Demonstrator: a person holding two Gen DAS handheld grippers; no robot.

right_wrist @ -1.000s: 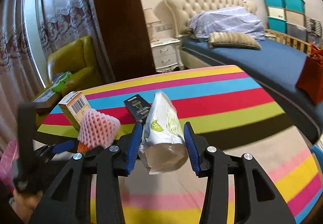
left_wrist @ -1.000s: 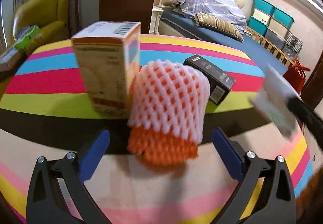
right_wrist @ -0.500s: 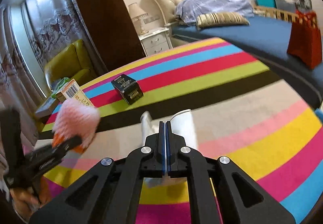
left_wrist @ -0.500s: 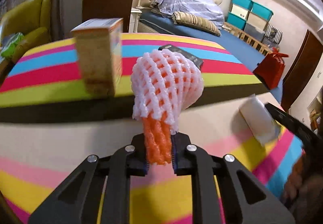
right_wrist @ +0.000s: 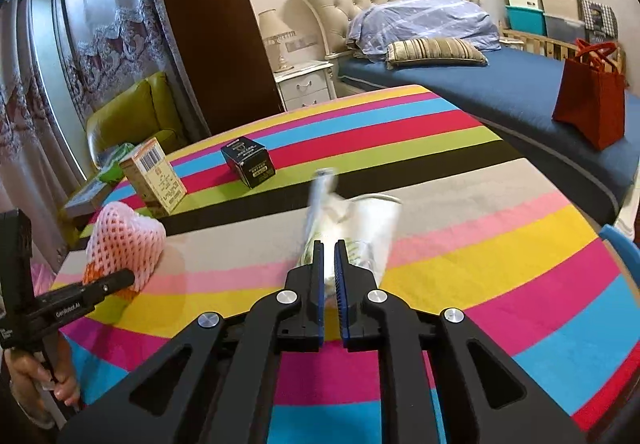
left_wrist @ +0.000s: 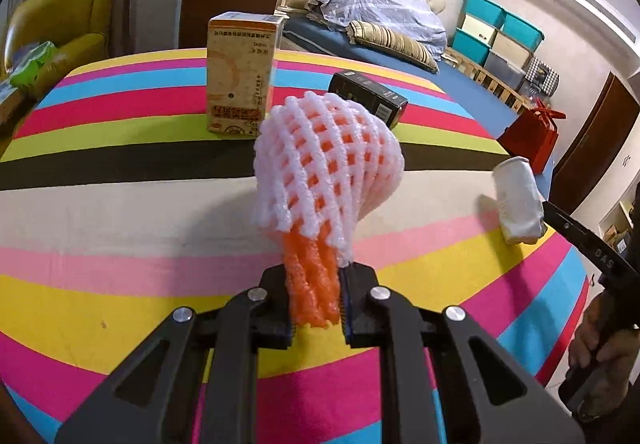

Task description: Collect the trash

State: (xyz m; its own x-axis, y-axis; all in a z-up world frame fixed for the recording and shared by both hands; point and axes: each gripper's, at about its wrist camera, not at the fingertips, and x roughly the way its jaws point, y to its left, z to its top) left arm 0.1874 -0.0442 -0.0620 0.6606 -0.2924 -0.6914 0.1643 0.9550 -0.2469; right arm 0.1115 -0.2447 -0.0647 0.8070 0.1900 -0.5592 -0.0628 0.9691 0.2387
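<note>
The left claw pinches the orange tail of a foam fruit net, holding it above the striped worktop. The right claw is pressed onto a crumpled plastic cup to the right of the net. Farther off stand an orange carton and a black box.

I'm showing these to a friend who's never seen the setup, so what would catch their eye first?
Probably the white foam fruit net with its orange inner sleeve, pinched in the left claw above the rainbow-striped tablecloth. Next, the crumpled clear plastic cup clamped in the right claw, with two cartons standing behind.
</note>
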